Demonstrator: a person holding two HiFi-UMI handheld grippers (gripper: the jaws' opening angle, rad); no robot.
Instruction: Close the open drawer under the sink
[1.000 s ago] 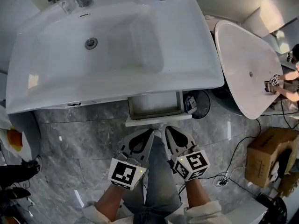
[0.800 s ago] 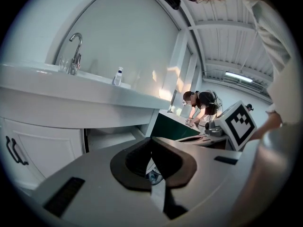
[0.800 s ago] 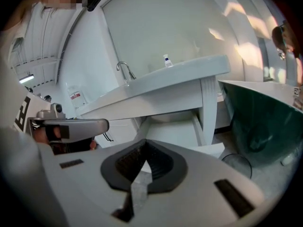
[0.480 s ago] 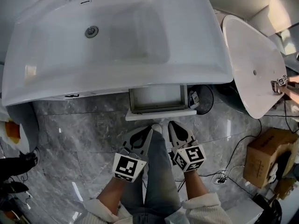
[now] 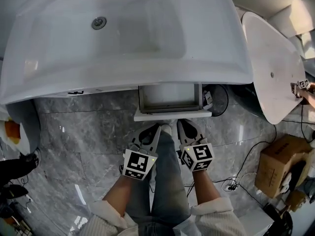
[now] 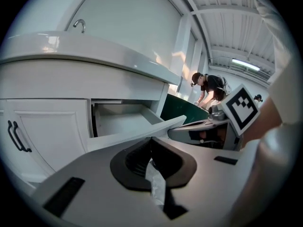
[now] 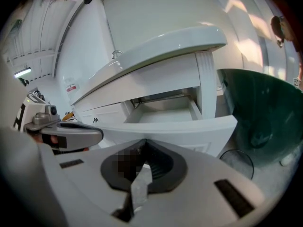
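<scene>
Left gripper [image 5: 156,128] and right gripper [image 5: 180,124]: pale grey, rounded shells tapering toward the tips, with black ribbed pads lining the jaws and dark rectangular insets on the flanks. Each carries a white cube printed with black square markers, left cube [image 5: 138,164] and right cube [image 5: 197,157]. The person wears cream sleeves [image 5: 212,211] bunched at the cuffs and blue-grey jeans [image 5: 165,191].

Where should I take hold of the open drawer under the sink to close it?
Probably no grip is needed: press the white drawer front panel from the person's side. It juts out flat toward the shut left gripper and right gripper.
</scene>
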